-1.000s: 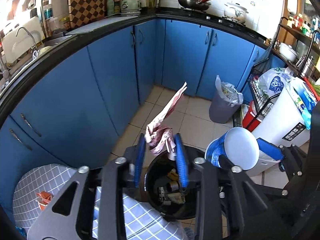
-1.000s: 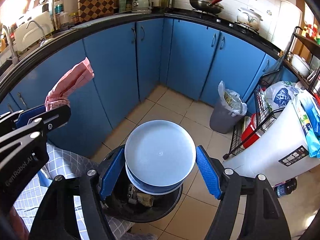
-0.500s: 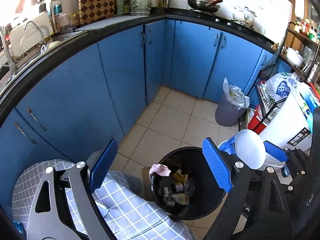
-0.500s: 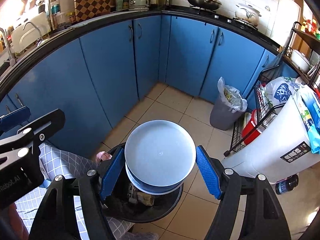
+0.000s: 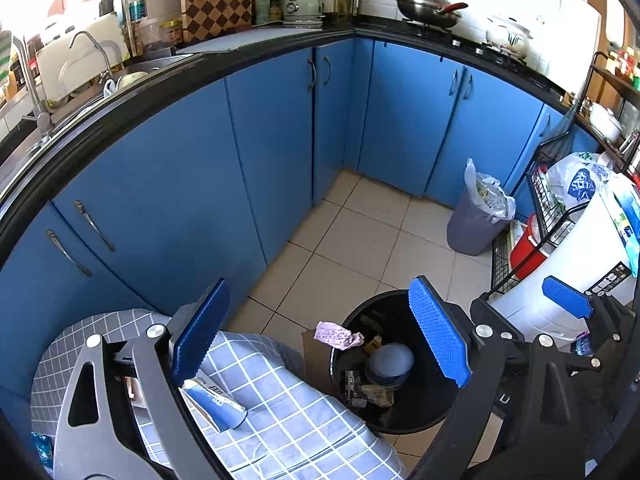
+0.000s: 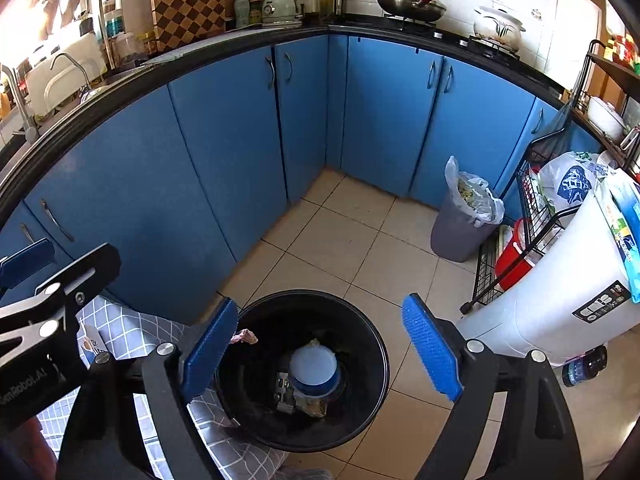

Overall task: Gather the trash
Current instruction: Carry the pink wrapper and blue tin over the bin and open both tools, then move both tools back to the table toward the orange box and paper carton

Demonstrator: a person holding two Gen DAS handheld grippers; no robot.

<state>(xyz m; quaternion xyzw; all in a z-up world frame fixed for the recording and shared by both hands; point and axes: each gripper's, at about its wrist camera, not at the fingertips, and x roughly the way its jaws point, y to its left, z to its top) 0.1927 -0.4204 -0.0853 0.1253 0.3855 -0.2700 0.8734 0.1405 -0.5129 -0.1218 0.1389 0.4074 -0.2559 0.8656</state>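
Observation:
A black trash bin (image 5: 424,420) (image 6: 372,344) stands on the tiled floor beside a table with a checked cloth (image 5: 280,412). A blue and white paper cup (image 6: 314,370) (image 5: 390,362) lies upside down inside the bin on other scraps. A pink wrapper (image 5: 338,334) (image 6: 245,337) hangs on the bin's near left rim. My left gripper (image 5: 320,344) is open and empty above the table edge and bin. My right gripper (image 6: 320,356) is open and empty right above the bin. A blue packet (image 5: 214,402) lies on the cloth.
Blue cabinets (image 5: 248,168) curve along the left and back. A grey lined bin (image 6: 464,224) stands at the back right by a wire rack (image 6: 528,240) and a white appliance (image 6: 560,304). A dark bottle (image 6: 584,364) lies on the floor.
My left gripper opened and the pink wrapper fell onto the bin's rim. My right gripper opened and the cup fell into the bin.

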